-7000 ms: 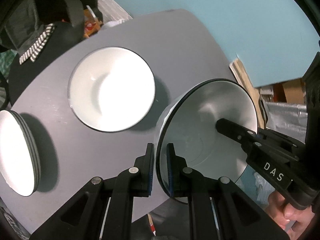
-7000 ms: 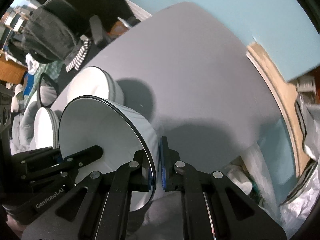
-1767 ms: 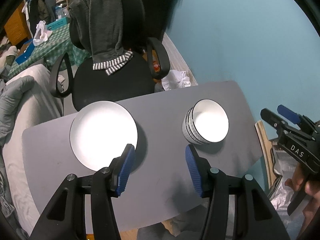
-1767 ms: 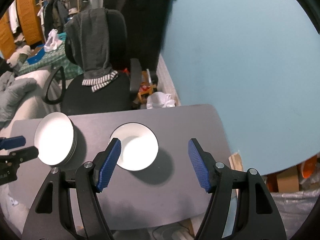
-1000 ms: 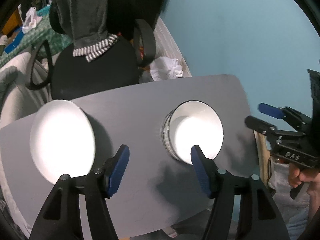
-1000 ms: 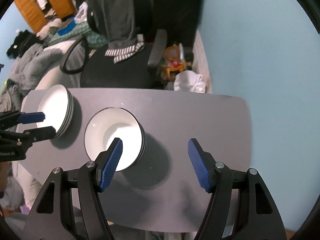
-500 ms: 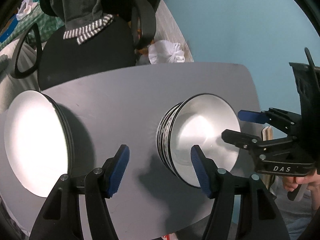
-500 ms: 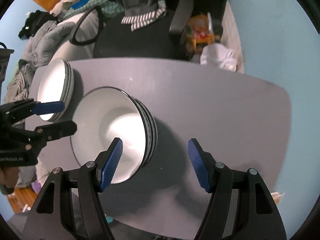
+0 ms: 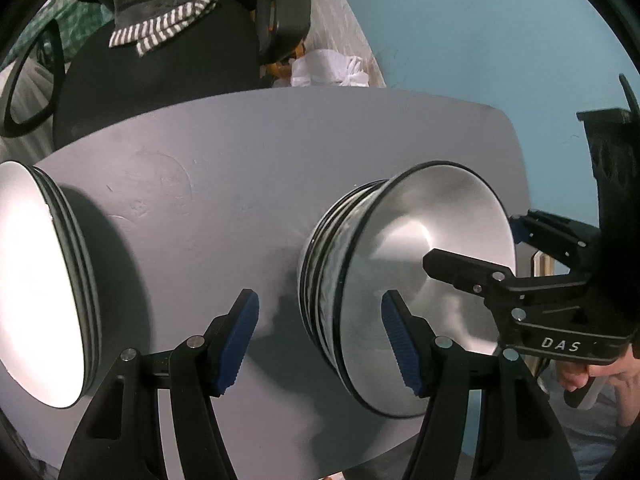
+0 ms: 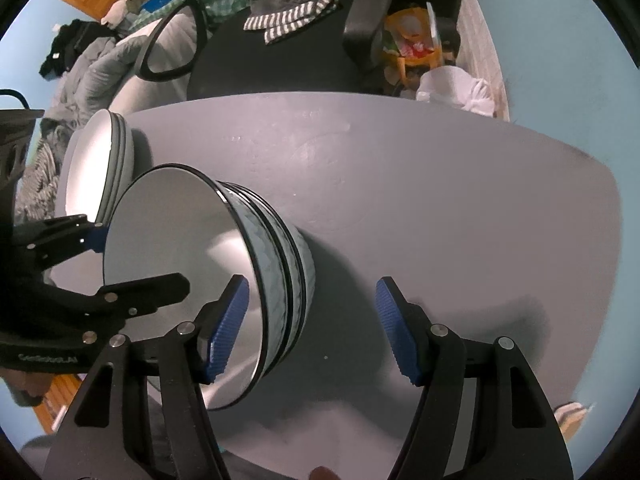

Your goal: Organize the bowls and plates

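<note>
A stack of white bowls with black rims (image 9: pixel 400 280) stands on the grey table (image 9: pixel 224 168); it also shows in the right wrist view (image 10: pixel 256 264). A stack of white plates (image 9: pixel 36 292) lies to its left and shows in the right wrist view (image 10: pixel 100 160). My left gripper (image 9: pixel 320 336) is open and straddles the near left rim of the bowl stack. My right gripper (image 10: pixel 312 328) is open and straddles the near right rim; it shows in the left wrist view (image 9: pixel 472 248). Neither holds anything.
A black office chair (image 10: pixel 280 52) with a grey striped garment (image 10: pixel 292 16) stands behind the table. A white bag (image 10: pixel 456 88) and a yellow toy (image 10: pixel 412 40) lie on the floor by the blue wall (image 9: pixel 480 40). The table's near edge (image 9: pixel 360 460) is close below the grippers.
Both grippers have dropped lower and closer to the bowl stack, each open jaw now around its rim. Seven seconds ago both were shut on one bowl, which now lies in the stack.
</note>
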`<state>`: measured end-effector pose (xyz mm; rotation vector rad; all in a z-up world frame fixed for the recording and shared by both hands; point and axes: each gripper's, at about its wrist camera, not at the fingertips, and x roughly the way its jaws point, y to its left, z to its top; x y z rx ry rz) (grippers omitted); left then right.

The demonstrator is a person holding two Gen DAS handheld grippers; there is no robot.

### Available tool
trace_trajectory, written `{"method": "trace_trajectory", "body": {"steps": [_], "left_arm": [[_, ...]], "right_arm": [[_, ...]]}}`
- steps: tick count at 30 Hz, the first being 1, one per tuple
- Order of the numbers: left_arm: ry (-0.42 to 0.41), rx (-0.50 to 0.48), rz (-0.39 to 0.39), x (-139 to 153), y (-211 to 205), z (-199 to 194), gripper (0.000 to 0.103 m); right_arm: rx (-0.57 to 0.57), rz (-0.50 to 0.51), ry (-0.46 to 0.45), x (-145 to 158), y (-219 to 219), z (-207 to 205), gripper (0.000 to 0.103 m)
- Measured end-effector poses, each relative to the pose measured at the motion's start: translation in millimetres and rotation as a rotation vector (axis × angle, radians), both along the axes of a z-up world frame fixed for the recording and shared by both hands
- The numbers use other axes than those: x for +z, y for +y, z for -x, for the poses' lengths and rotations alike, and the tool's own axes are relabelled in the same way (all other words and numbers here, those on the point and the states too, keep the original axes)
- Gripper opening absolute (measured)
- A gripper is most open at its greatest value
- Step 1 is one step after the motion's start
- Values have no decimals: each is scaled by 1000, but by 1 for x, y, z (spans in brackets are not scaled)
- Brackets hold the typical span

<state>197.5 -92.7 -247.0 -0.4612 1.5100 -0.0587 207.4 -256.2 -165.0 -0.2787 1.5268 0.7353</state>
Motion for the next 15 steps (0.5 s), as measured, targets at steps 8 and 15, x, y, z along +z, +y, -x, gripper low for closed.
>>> {"method": "trace_trajectory", "body": {"steps": [8, 15], "left_arm": [[8, 13, 21, -6, -3, 1, 66], [3, 54, 65, -10, 4, 4, 66]], "right_arm": [[-31, -59, 65, -10, -5, -6, 57], [-31, -98, 126, -15, -6, -10, 57]]}}
